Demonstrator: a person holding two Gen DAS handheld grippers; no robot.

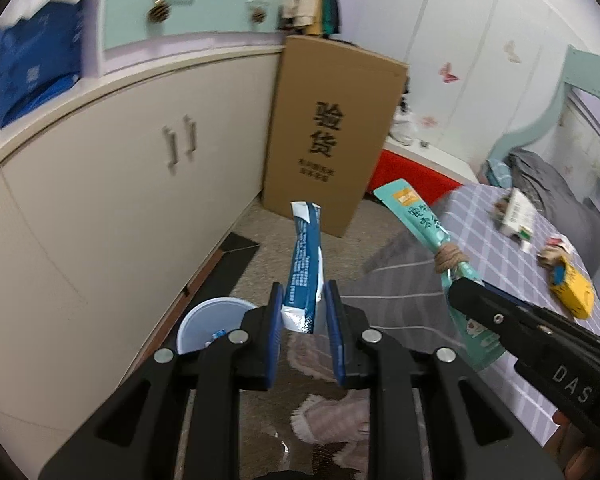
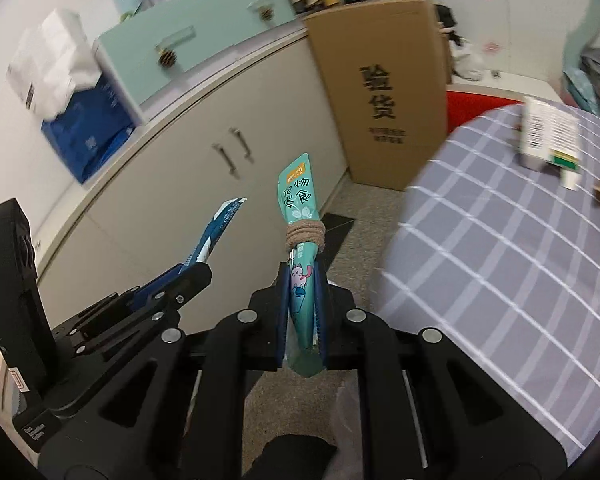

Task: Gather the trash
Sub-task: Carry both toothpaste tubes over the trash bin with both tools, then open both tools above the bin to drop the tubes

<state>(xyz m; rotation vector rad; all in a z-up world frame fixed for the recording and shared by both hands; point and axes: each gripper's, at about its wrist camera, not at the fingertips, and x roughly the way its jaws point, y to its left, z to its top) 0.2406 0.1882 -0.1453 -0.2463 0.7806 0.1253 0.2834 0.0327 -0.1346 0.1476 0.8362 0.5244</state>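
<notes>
Between the left gripper's [image 1: 305, 300] blue pads [image 1: 275, 320], pinched a blue-and-white sachet [image 1: 305, 264], standing nearly upright with its torn top pointing toward the cardboard box [image 1: 332, 132]. Seen also from the right wrist, off to the left, the same sachet [image 2: 216, 232] slanting up out of that gripper [image 2: 192, 270].

Between the right gripper's [image 2: 302, 280] pads, clamped a teal pouch [image 2: 298, 200], upright, bound round its middle by a beige hair tie [image 2: 305, 234]. From the left wrist, that pouch [image 1: 420, 216] leaning up-left out of the black jaws at the right [image 1: 458, 292].

Below the left gripper, a white cup [image 1: 208, 324] on the floor beside the cream cabinet [image 1: 120, 208], something small and blue inside. Nearer the camera, a pinkish cloth [image 1: 332, 416] on the floor.

Behind, leaned against the cabinet's end, the tall box with black printing.

To the right, a bed under a grey-blue checked sheet [image 1: 496, 240], with a white carton [image 1: 518, 212], a yellow packet [image 1: 572, 292] and small scraps on it, blurred. Well apart from both grippers, those remaining pieces.
</notes>
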